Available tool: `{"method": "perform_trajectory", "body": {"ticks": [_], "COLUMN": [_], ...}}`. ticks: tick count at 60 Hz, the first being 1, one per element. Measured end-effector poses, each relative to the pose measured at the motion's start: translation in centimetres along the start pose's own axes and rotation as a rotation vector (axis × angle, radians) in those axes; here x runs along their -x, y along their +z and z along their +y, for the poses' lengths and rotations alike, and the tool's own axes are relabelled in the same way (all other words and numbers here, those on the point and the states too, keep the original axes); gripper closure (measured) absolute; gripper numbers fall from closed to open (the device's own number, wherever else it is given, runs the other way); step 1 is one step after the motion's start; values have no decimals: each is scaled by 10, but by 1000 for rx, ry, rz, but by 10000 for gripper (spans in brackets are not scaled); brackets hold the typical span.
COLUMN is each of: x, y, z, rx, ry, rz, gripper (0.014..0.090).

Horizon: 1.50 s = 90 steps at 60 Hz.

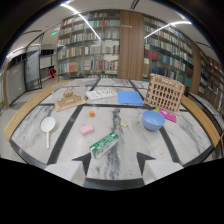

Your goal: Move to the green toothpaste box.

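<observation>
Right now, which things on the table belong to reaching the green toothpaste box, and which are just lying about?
Belongs to the job:
green toothpaste box, just ahead of the fingers
claw, open, holding nothing

Just lying about:
blue bowl
white spoon
pink block
orange cube
blue sheet
wooden lattice model

No lettering can be read from here. The green toothpaste box point(104, 144), lying on the marble table point(45, 127) just ahead of the open gripper point(114, 161), carries print on its face, but it is too small to make out. The book spines on the shelves point(90, 50) beyond and the papers point(101, 93) at the far side of the table are likewise illegible.
</observation>
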Motion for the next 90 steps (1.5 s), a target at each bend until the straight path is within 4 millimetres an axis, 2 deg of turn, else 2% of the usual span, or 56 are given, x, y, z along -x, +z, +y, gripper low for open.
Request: {"method": "perform_trajectory", "body": {"ticks": [6,11,17,24,32,39,57,63,73,90], "x": [2,5,10,14,19,21,31,33,35,32], "y": [-2,-13,-18,-14,5,34,110,128,142,144], "z": [1,8,11,27,43,54,44,42,41,43], "rx": [-18,-35,-57,-63,-51,-43,-44,-37,-26,-19], "ry": [-11,-19,-27,-23,-28,-38,2,14,19,19], "rz": [6,5,0,-12,-9,2,-11,-14,-19,-9], "gripper": [186,186,185,185,187,186,188,187,189,188]}}
